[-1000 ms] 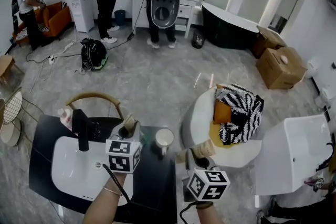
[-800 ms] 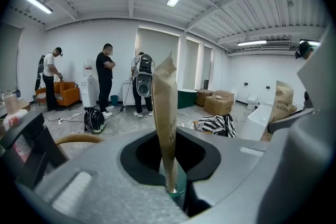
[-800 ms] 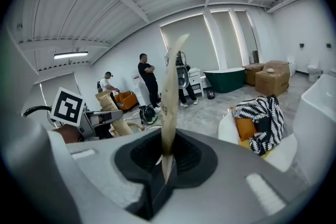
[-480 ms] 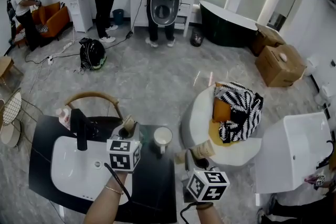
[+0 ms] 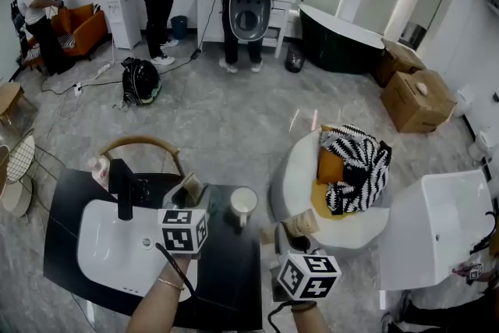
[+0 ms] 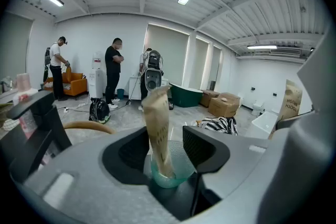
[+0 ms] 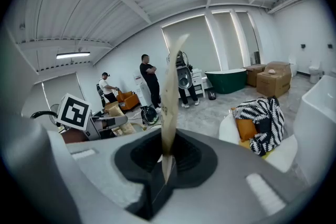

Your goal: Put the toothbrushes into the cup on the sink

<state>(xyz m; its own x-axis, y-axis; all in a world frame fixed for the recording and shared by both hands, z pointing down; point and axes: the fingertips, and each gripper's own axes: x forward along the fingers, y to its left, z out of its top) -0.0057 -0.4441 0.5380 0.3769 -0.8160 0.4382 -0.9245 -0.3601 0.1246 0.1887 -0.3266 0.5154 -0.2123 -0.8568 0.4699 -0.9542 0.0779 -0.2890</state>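
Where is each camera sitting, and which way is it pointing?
Head view: on the head, steeply down at the sink; left tool, right tool and forearms show.
Left gripper view: on the left tool, along its opening jaws; a toothbrush stands between them in a cup.
Right gripper view: on the right tool, along jaws shut on a second toothbrush.
Shared: both gripper views show the striped cloth.

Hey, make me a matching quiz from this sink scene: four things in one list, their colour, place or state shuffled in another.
1 right claw
2 faucet
3 green cup
4 white mug

A black, at the basin
B shut on a paper-wrapped toothbrush
C on the counter, nothing sticking out
D a toothbrush stands in it

Pairs: 1B, 2A, 3D, 4C
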